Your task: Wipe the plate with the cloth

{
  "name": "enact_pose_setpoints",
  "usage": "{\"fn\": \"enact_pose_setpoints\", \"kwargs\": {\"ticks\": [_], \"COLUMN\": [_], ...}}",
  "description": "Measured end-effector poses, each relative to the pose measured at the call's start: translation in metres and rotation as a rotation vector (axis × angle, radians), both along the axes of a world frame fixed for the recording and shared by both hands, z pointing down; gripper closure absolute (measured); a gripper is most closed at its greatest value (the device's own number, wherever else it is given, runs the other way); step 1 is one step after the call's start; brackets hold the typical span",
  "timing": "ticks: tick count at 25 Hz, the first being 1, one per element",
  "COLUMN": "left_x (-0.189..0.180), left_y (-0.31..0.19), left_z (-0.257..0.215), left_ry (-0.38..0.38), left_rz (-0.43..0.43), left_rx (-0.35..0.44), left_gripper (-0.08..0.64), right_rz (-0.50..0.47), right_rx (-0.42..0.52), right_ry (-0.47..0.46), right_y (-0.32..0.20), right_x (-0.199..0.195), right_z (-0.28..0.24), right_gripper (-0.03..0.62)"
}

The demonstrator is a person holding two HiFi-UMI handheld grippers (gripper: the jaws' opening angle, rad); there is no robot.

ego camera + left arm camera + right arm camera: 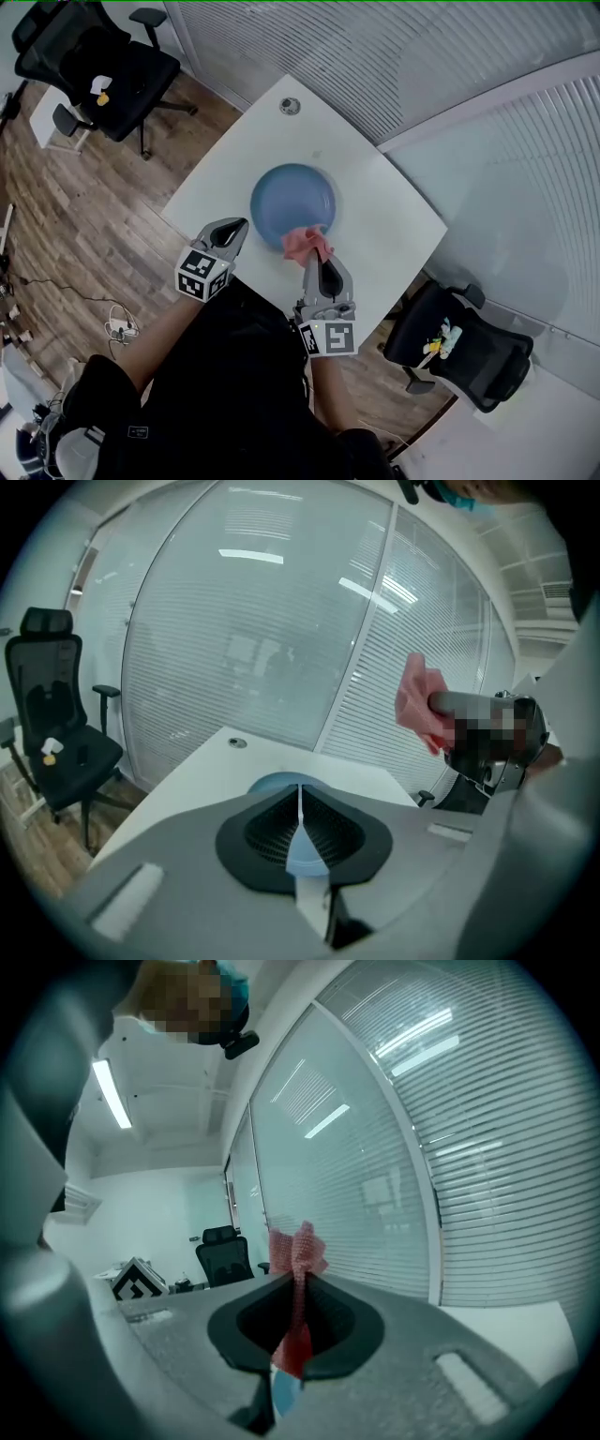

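Left arm first: it reaches in from the tabletop's (pixel 394 220) near-left edge, and the left gripper (pixel 240 226) is angled downward, its nose aimed at the near-left rim of the blue plate (pixel 292 199). It stops short of that rim, clearly apart from it. In the left gripper view its fingers (pixel 262 834) are pressed together along a thin seam with nothing caught between them. A sliver of blue plate shows just past the tips.

Over to the right arm, which comes straight out from the person's body. The right gripper (pixel 315 257) is held closer to level and points at the plate's near edge. Its fingers (pixel 339 1324) are clamped on the pink cloth (pixel 306 243). In the right gripper view the fabric runs down the seam between them and bunches up above the tips.

From the head view that bunch sits over the plate's near rim. Whether it presses on the plate cannot be told.

The plate lies flat near the middle of the white tabletop.
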State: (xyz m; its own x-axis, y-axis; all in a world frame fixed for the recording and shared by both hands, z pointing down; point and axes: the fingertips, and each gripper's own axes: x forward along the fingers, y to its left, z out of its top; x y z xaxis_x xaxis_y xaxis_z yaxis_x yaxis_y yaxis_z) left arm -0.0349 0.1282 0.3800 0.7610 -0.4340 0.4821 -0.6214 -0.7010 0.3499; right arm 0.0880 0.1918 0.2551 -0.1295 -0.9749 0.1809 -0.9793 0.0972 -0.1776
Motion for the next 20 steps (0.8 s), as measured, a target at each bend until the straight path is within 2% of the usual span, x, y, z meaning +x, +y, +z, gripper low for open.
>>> {"fn": "enact_pose_setpoints", "kwargs": {"ticks": [4,7,10,16,20], "left_x": [0.007,0.013,0.014,0.017,0.022], "left_y": [-0.009,-0.024,-0.034,-0.039,-0.041], "left_z": [0.039,0.067,0.095,0.139,0.157], "left_ry": [-0.051,-0.073,-0.096,-0.13,-0.125], "left_rz": [0.021,0.016,0.021,0.016,-0.001], "left_rx": [-0.104,-0.173,-0.249,-0.401,-0.471], "left_gripper": [0.498,0.497,0.442,0.376,0.37], "right_rz": [0.01,0.007,-0.012,-0.03,-0.055], "right_rx": [-0.041,-0.063,-0.096,-0.163,-0.216], "right_ry": [-0.018,-0.026,-0.016,0.011,0.022], "right_y": [-0.016,-0.035,-0.056,-0.084,-0.101], "right_x": [0.003,0.005,0.001,0.003,0.004], "right_z": [0.014,0.029,0.05,0.089,0.123], "right_gripper": [0.578,0.578,0.577,0.578,0.578]}}
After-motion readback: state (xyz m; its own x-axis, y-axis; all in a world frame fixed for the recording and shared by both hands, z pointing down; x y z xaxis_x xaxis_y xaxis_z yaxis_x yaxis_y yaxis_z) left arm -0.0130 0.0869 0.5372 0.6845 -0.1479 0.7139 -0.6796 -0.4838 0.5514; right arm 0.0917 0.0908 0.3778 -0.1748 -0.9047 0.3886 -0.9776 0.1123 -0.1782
